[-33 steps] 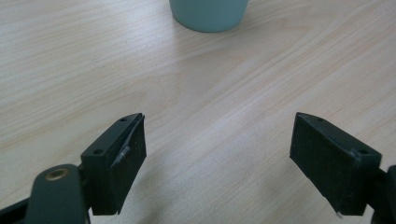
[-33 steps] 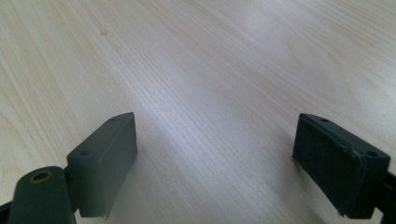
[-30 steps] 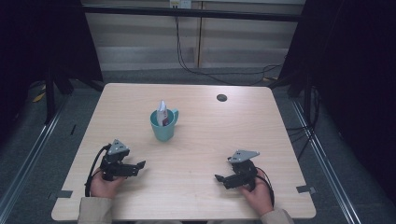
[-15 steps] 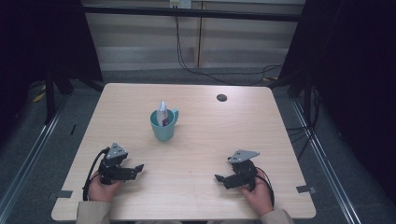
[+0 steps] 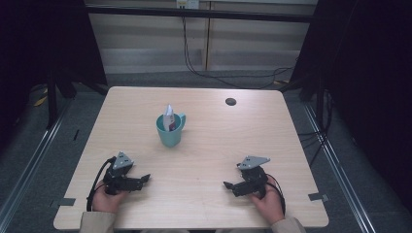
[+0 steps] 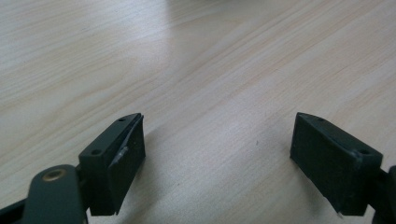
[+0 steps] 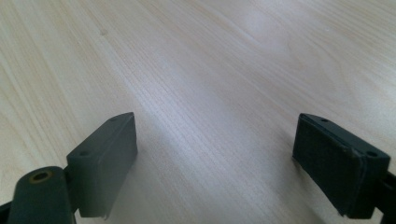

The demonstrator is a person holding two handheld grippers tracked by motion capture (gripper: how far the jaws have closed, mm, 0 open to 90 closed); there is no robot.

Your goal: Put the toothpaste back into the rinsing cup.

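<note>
High view: both tongs — left [image 5: 144, 179], right [image 5: 227, 185] — rest open on the pale wooden tabletop [image 5: 272, 141]; the reach for the teal ceramic mug [image 5: 169, 131] with its white tube [image 5: 169, 116] should come in level, jaws wide.

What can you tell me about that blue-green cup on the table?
The cup is teal, smooth like plastic or ceramic, with a handle on its far right side. It stands upright on the wooden table, a bit left of the middle. A white tube with some red on it sticks up out of it. Both grippers are nearer the person, well apart from it.
</note>
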